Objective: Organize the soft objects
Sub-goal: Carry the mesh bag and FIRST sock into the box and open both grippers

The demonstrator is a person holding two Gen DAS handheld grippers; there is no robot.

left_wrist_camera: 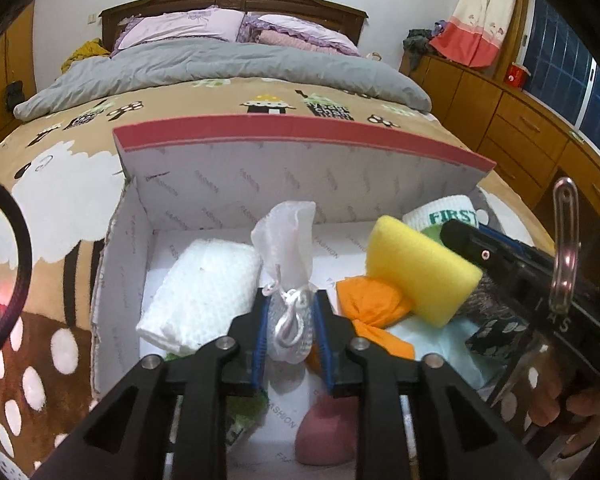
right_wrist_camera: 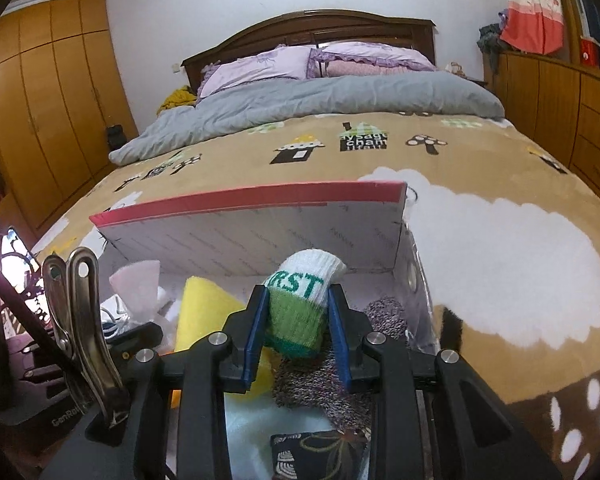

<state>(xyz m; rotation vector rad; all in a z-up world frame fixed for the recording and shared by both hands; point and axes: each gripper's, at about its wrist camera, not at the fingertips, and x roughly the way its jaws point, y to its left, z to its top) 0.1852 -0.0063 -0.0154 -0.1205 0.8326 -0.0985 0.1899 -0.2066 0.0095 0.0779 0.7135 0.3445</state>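
Hovering over the open cardboard box [left_wrist_camera: 204, 200] on the bed [right_wrist_camera: 500, 240], the left gripper [left_wrist_camera: 290, 320] fingers straddle a white organza pouch [left_wrist_camera: 290, 280], grip uncertain, while the right gripper [right_wrist_camera: 298, 320] pinches a rolled sock [right_wrist_camera: 300, 304], seemingly for packing.

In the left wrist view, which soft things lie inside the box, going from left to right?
White towel → white mesh pouch, between the left gripper's pads → orange cloth → yellow sponge → dark leaf-print pouch.
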